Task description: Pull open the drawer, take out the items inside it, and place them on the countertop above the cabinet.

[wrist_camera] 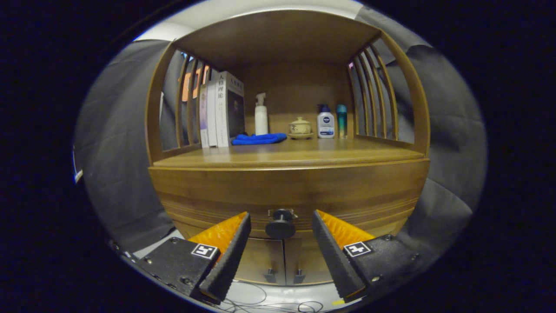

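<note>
The gripper (281, 224) is spread wide, its two fingers standing either side of the drawer knob (280, 224) without touching it. That spacing looks deliberate: the knob sits in the gap between the fingertips, so a squeeze would catch it squarely for the pull. The drawer (289, 193) itself is shut, its curved wooden front flush with the cabinet, so whatever lies inside is hidden (nothing of its contents can be judged yet).

Above the drawer runs the table (286, 157), the flat wooden top where the items are meant to end up. Its front half is bare, which leaves room for them. Further back stand some books (221, 111) against the left rails, a blue cloth (259, 139) beside them, a white pump bottle (261, 116), a small lidded pot (300, 127) and two more bottles (331, 121).

Below the drawer, two cupboard doors (283, 261) stay closed.
</note>
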Tool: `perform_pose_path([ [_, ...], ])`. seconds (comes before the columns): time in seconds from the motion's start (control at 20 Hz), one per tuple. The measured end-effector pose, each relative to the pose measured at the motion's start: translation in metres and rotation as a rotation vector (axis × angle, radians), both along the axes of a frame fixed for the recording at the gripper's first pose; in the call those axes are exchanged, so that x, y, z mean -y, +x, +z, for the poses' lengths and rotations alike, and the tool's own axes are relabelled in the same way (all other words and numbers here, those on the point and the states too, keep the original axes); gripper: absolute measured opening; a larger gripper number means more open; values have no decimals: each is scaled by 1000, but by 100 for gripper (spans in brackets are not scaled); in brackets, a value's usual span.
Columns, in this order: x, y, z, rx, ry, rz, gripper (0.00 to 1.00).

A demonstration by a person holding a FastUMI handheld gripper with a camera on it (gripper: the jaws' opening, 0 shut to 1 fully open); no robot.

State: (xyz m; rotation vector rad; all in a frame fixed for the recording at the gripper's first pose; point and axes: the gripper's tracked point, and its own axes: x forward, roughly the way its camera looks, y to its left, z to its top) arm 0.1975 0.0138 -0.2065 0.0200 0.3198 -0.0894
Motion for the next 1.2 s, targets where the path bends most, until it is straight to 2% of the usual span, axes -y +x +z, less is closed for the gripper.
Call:
perform_pose_path([
  [0.25, 0, 20, -26, -19, -32, -23, 70],
  [0.55, -4, 32, -27, 19, -20, -32, 57],
  [0.7, -4, 32, -28, 27, -2, -60, 48],
  [1.0, -5, 30, -30, -49, 19, -83, 38],
  [1.2, -6, 19, -28, -53, 11, -87, 37],
])
